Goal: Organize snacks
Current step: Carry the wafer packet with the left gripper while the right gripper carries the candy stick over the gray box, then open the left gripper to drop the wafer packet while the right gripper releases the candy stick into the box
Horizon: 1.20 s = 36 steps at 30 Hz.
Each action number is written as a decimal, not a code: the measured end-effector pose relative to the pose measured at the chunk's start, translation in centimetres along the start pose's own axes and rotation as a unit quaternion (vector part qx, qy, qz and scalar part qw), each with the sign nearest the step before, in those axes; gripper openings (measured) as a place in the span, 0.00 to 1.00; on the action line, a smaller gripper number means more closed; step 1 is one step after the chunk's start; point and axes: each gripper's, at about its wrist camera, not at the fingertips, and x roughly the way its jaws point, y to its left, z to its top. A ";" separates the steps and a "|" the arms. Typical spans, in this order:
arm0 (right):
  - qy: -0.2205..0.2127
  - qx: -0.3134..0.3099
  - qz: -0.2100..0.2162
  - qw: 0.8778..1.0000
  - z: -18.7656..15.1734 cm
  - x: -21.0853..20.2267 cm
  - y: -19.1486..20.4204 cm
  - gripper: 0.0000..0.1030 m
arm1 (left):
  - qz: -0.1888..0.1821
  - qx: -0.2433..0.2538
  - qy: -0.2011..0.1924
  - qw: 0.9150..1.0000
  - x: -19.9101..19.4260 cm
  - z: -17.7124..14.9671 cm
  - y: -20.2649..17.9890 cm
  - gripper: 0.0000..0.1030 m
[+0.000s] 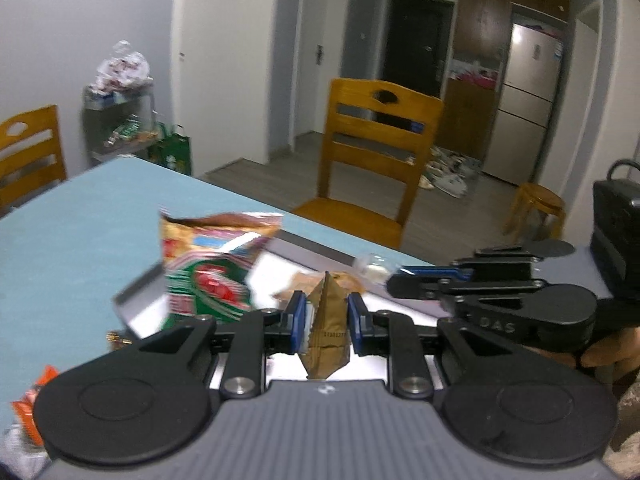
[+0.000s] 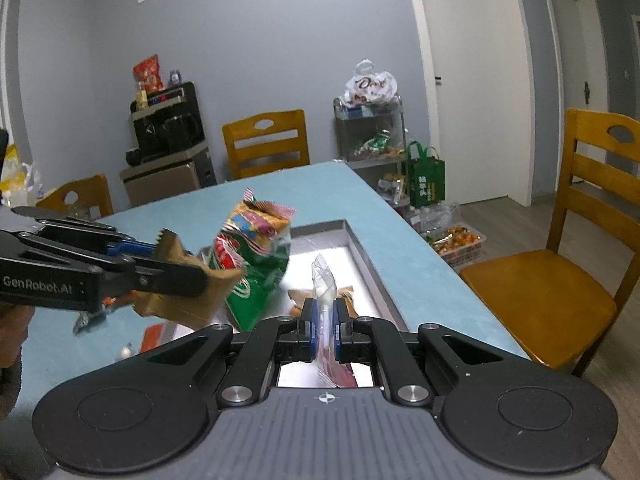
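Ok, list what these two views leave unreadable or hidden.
- Left wrist view: print on the green snack bag is motion-blurred.
- Left wrist view: orange packet is cut off by the frame edge and the left tool.
- Right wrist view: contents of the clear packet are covered by the right tool.
- Both views: tray floor is glared out.

Brown packet (image 1: 329, 320) clamped upright; clear packet (image 2: 325, 280) clamped over tray (image 2: 362, 248).
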 end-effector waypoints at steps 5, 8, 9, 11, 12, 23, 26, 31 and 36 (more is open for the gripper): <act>0.009 -0.014 -0.017 1.000 -0.9 0.1 -0.4 0.10 | -0.018 0.005 0.021 1.000 2.7 -0.5 -1.4 0.18; 0.015 -0.015 -0.017 1.000 -1.3 0.2 -0.7 0.10 | -0.027 0.005 0.031 0.999 3.8 -0.8 -1.9 0.18; 0.016 -0.015 -0.017 1.000 -1.3 0.3 -0.8 0.10 | -0.029 0.007 0.034 0.999 4.2 -1.0 -2.1 0.18; 0.018 -0.016 -0.017 1.000 -1.4 0.4 -0.8 0.10 | -0.032 0.008 0.039 0.999 4.7 -1.1 -2.3 0.18; 0.018 -0.016 -0.018 1.000 -1.4 0.4 -0.9 0.10 | -0.034 0.008 0.042 0.998 5.1 -1.2 -2.4 0.18; 0.028 -0.017 -0.022 0.999 -1.7 0.6 -1.0 0.11 | -0.035 0.010 0.049 0.998 5.5 -2.0 -2.9 0.18; 0.029 -0.019 -0.021 0.999 -1.7 0.6 -0.9 0.11 | -0.024 0.007 0.046 0.999 5.4 -1.9 -2.6 0.18; 0.029 -0.021 -0.022 0.999 -1.5 0.7 -0.8 0.12 | -0.019 0.000 0.044 0.999 5.0 -1.6 -2.2 0.18; 0.024 -0.018 -0.026 0.999 -1.4 0.6 -0.6 0.13 | -0.014 -0.002 0.039 0.999 4.6 -1.7 -2.0 0.20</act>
